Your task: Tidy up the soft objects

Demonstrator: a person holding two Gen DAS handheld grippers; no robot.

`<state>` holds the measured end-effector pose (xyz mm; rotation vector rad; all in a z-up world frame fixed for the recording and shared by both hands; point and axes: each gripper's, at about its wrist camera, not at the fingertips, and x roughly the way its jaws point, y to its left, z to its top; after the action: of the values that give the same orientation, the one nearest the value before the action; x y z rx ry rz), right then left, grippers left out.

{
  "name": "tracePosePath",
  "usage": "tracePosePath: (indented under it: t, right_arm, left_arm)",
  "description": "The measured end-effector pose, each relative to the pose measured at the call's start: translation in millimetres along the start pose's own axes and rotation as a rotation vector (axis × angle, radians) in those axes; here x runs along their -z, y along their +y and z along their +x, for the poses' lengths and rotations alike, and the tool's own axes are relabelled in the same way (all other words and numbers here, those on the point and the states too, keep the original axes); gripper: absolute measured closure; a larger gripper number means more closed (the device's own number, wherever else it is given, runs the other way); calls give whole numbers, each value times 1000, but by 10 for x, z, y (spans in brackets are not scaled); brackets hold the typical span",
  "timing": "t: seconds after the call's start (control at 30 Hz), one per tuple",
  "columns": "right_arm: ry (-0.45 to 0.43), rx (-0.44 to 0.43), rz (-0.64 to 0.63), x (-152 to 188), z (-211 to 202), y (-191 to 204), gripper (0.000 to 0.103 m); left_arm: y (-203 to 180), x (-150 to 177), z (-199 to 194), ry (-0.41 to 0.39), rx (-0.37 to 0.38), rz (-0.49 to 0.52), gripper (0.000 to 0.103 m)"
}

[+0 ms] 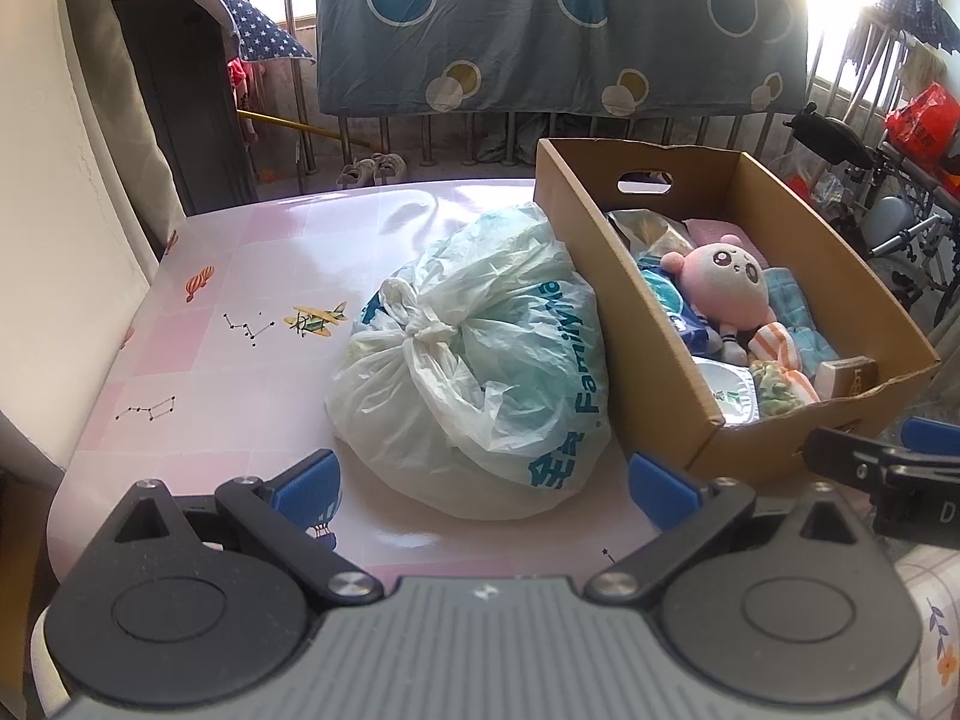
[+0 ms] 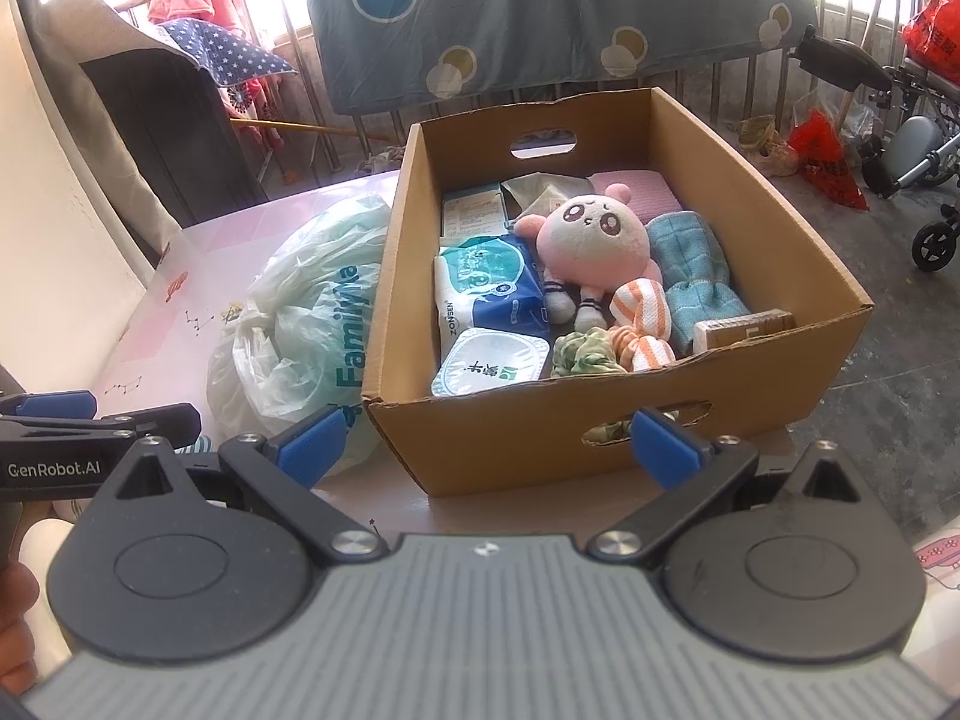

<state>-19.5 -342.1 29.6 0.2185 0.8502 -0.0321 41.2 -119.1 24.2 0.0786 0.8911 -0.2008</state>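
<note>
Pink round-headed plush doll [image 2: 591,240] lies face-up in the middle of the open brown cardboard box [image 2: 690,384], which sits on the pink patterned tabletop [image 1: 240,384]. Around the doll in the box: a blue-and-white soft tissue pack [image 2: 489,291] to its left, a teal quilted cloth [image 2: 696,276] to its right, a pink folded cloth [image 2: 639,189] behind its head, an orange-and-white striped cloth [image 2: 639,324] by its feet, a green floral scrunchie-like fabric [image 2: 585,351] near the front wall, and a white foil-lidded tub [image 2: 489,363] in the front left corner. A small tan carton [image 2: 744,327] leans against the front right.

White knotted plastic shopping bag with teal lettering [image 1: 480,360] rests on the tabletop, touching the box's left wall.

Left gripper [image 1: 483,480]: jaws spread wide, empty, facing the bag from just in front. Right gripper [image 2: 489,441]: jaws spread wide, empty, facing the box's front wall with its handle cut-out.

Hanging blue-grey sheet with circles [image 1: 558,30] behind the tabletop.
</note>
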Motion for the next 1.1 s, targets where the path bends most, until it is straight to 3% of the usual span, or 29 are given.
tracePosePath:
  t: [1.1]
  right_arm:
    - [9, 35, 13, 13, -33, -131, 1]
  left_arm:
    - [-104, 1, 28, 21, 39, 8, 0]
